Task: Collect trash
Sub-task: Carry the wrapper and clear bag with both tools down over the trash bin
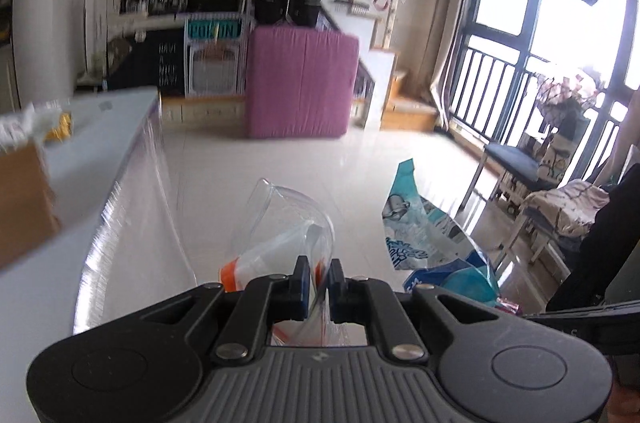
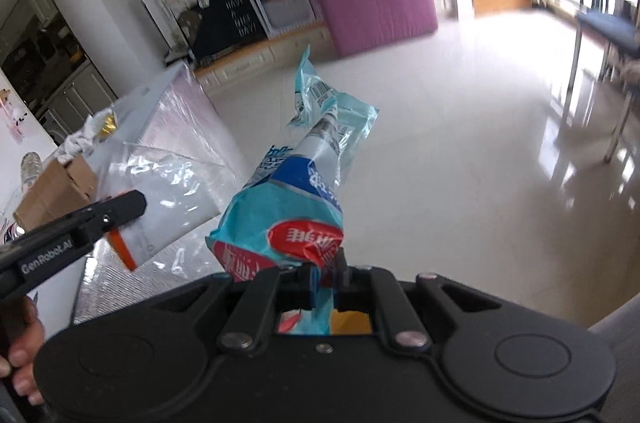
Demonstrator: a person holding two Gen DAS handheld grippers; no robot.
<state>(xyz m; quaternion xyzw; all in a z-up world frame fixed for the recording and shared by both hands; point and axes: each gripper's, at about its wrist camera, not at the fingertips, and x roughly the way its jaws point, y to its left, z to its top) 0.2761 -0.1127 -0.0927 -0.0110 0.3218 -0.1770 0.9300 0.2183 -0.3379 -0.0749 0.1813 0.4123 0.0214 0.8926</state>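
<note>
My left gripper (image 1: 318, 273) is shut on a clear zip bag with an orange strip (image 1: 288, 223), held in the air off the table's edge. The bag (image 2: 168, 195) and the left gripper (image 2: 120, 209) also show at the left of the right wrist view. My right gripper (image 2: 323, 269) is shut on a crumpled blue-and-red plastic wrapper (image 2: 296, 191), lifted above the floor. The same wrapper (image 1: 424, 223) shows to the right in the left wrist view.
A white table with a clear plastic cover (image 1: 120, 151) lies to the left, carrying a brown cardboard box (image 2: 56, 187) and crumpled paper and gold foil (image 2: 92, 133). A pink mat (image 1: 300, 83) stands across the white tile floor. Chairs (image 1: 516, 163) stand by the window.
</note>
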